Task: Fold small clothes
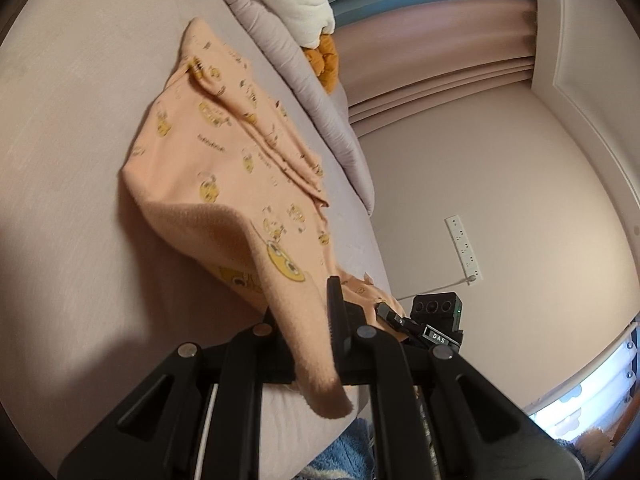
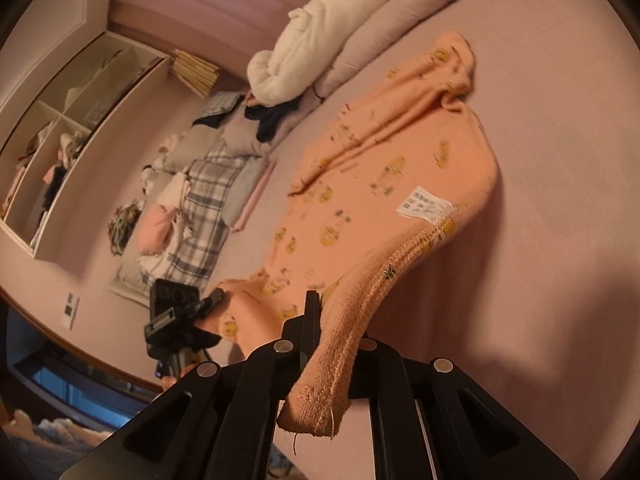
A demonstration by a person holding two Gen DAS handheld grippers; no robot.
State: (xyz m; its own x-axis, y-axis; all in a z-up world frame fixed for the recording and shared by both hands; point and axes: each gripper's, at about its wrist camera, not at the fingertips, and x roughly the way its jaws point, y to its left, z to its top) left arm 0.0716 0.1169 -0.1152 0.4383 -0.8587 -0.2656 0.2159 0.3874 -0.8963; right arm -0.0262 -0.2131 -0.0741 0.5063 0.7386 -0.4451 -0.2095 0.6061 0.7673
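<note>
Now I am pinching one near corner of the orange garment (image 1: 224,152) with each tool, left tool (image 1: 316,344) and right tool (image 2: 336,344). It is lying lengthwise on the bed (image 1: 60,120), stretching away from both tools toward the pillows.

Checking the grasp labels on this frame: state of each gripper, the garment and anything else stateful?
left gripper: shut on the orange garment's plain edge
right gripper: shut on the garment's ribbed hem
orange garment: inside out, care label showing; near end lifted, far end lying bunched on the bed
white blanket: rolled, lying on the pillow roll at the bed's edge
</note>
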